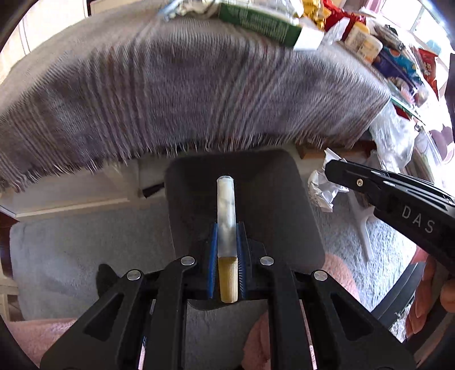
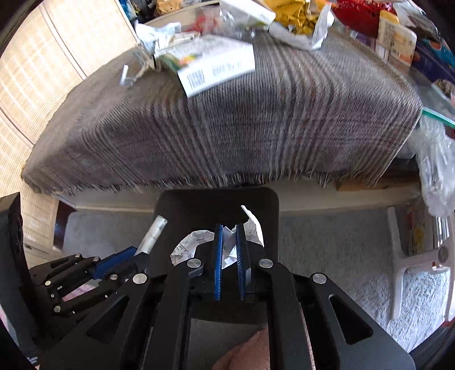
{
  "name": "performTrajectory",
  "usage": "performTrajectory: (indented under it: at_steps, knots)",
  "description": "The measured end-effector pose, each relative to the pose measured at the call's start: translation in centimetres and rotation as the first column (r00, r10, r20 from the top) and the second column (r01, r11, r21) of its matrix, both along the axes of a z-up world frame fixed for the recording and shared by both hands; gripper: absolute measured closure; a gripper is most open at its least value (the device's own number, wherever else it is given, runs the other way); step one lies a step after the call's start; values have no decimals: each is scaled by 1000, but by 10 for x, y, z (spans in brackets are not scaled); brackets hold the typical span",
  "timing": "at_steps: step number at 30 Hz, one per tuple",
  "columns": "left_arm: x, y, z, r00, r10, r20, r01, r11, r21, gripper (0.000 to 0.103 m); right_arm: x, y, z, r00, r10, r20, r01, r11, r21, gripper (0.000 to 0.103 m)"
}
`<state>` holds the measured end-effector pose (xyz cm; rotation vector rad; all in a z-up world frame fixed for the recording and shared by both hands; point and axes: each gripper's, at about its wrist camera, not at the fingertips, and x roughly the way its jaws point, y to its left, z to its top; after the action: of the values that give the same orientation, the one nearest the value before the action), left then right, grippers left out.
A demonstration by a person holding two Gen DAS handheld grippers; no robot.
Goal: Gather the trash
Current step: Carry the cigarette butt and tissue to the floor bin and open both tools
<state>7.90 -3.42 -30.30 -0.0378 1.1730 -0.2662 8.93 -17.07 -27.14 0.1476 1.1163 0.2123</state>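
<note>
Crumpled white paper scrap with printed lines (image 2: 227,250): pinched between the blue pads of my right hand-held gripper (image 2: 229,256), loose ends spilling out left and above. Judged very light, soft, crushes freely; no care needed beyond keeping the pinch on the bunched middle, since a loose flap could tear or slip out.

Slim translucent whitish tube with a ribbed tan end (image 1: 226,227): clamped lengthwise between the pads of my left hand-held gripper (image 1: 226,250), clear tip sticking out forward. Looks light, stiff, smooth plastic; likely slippery, so the ribbed tan end seems the better hold. Contents cannot be told; the inside looks cloudy.

Both pieces hang over a dark rounded-corner bin or seat-like shape (image 2: 216,205) directly below the jaws. Which it is cannot be told, nor what lies inside.

Beyond: counter draped in a grey striped fringed cloth (image 1: 184,94), heaped along its far edge with wrappers, a green-and-white carton (image 1: 261,25), a white printed box (image 2: 216,68), yellow and red packets, jars. Clear plastic bag (image 2: 438,170) hangs at the counter's right end, contents unclear. Pale carpet (image 1: 85,250) underneath.
</note>
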Motion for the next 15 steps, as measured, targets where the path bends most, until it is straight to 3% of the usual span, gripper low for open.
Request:
performTrajectory:
  at_steps: [4, 9, 11, 12, 13, 15]
  knots:
    - [4, 3, -18, 999, -21, -39, 20, 1000, -25, 91, 3, 5, -17, 1000, -2, -31, 3, 1000, 14, 92]
    - [4, 3, -23, 999, -30, -34, 29, 999, -34, 88, 6, 8, -26, 998, -14, -57, 15, 1000, 22, 87]
    - [4, 3, -22, 999, -26, -30, 25, 999, -27, 76, 7, 5, -26, 998, -29, -56, 31, 999, 19, 69]
    - [4, 4, -21, 999, -21, -24, 21, 999, -24, 71, 7, 4, -26, 998, -35, -54, 37, 999, 23, 50]
    - [5, 3, -17, 1000, -18, -21, 17, 1000, -22, 69, 7, 2, -24, 998, -46, -46, 47, 999, 27, 44]
    - [4, 5, -15, 1000, -10, -18, 9, 1000, -17, 66, 6, -2, -20, 998, -62, -33, 63, 998, 25, 43]
